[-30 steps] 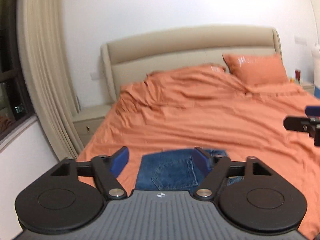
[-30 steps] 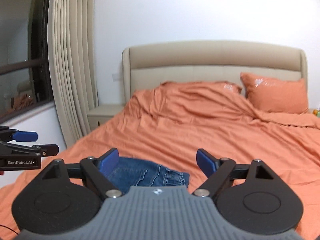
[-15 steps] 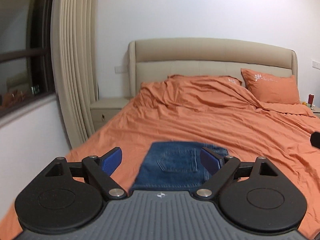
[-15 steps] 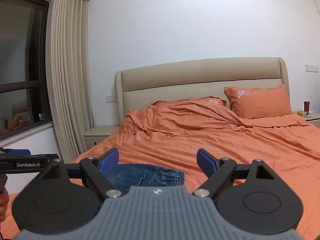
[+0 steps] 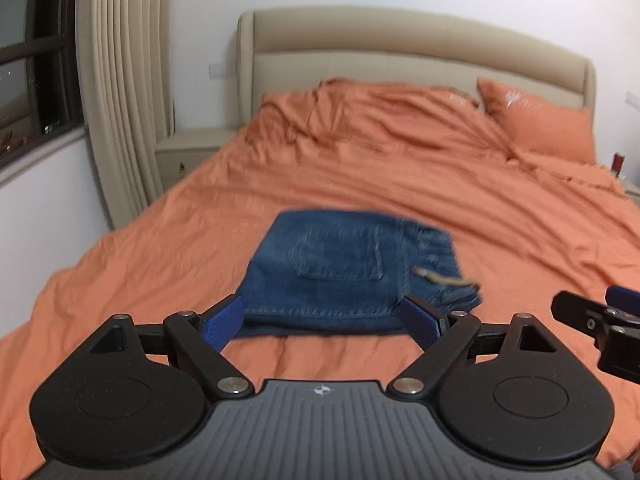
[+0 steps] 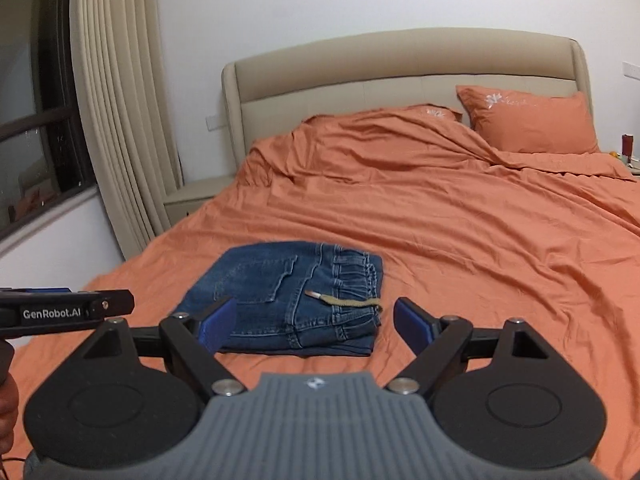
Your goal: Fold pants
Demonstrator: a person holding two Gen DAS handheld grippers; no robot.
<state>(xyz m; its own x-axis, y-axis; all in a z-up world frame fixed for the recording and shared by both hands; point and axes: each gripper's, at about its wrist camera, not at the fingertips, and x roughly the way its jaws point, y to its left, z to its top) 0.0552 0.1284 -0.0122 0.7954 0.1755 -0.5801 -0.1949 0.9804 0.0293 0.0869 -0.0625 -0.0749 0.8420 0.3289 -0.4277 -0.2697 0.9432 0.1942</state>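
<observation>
Folded pants (image 6: 288, 296) lying on orange bed (image 6: 460, 232), near foot edge. Left tool (image 5: 322, 322) and right tool (image 6: 310, 326) both hovering spread wide, gripping nothing. Right view showing drawstring (image 6: 344, 300) crisply; left view blurring it, probably same cord.

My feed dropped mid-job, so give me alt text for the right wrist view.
Folded jeans lie in a compact stack on the orange bed, a tan drawstring across the waistband. The right claw is open and holds nothing, just short of the jeans. The left claw shows at the left edge.
</observation>
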